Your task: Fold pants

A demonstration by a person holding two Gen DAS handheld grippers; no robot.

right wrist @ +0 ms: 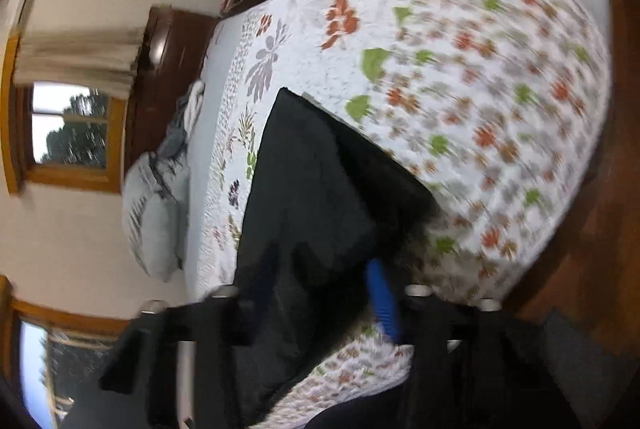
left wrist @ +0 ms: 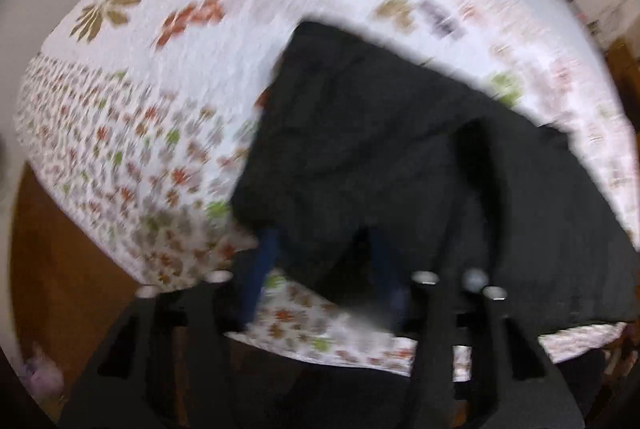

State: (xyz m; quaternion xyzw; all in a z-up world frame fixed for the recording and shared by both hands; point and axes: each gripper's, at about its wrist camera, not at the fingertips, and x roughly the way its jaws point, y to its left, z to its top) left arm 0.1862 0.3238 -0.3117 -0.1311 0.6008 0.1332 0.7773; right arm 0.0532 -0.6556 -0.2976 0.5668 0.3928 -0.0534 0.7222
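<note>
We see the black pants [left wrist: 400, 157] lying on the floral bedspread [left wrist: 160, 109], filling the centre and lower right of the left-wrist frame. The left gripper [left wrist: 324, 269] and right gripper [right wrist: 324, 281] both have fingers spread, hovering over the fabric; motion blur obscures contact.

Both views are motion-blurred. The left gripper [left wrist: 324, 277] has a matte black body splaying into angular struts with cut-out slots. Its 2 fingers [left wrist: 260, 269] are dark blue, and several silver-capped round posts stand along the black frame. The right gripper [right wrist: 324, 289] is built alike: black slotted struts and silver-capped posts, with 1 finger [right wrist: 384, 303] bright blue and the other dark blue in shadow.
</note>
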